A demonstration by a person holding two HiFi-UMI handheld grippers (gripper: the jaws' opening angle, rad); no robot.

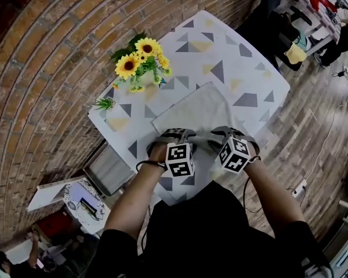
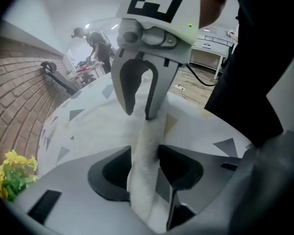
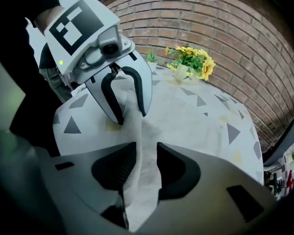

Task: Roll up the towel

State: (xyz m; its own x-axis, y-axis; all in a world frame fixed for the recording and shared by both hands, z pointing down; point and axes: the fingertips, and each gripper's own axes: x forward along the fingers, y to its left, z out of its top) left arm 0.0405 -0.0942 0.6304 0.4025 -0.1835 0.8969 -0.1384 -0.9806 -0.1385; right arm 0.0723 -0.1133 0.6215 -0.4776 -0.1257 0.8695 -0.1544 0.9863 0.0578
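Note:
A pale grey towel point(image 1: 197, 112) lies flat on the table point(image 1: 246, 68), which has a white cloth with grey and yellow triangles. Its near edge is bunched into a ridge under both grippers. My left gripper point(image 1: 175, 135) and right gripper point(image 1: 228, 133) sit side by side on that edge, pointing steeply down. In the left gripper view the ridge of towel point(image 2: 143, 182) stands between the left gripper's point(image 2: 144, 155) spread jaws, open. In the right gripper view the towel point(image 3: 139, 185) runs between the right gripper's point(image 3: 147, 153) jaws, also open. Each view shows the other gripper just ahead.
A pot of sunflowers point(image 1: 140, 59) and a small green plant point(image 1: 105, 103) stand at the table's far left. A grey box point(image 1: 108, 169) sits on the brick floor by the near left corner. The table's near edge lies just below the grippers.

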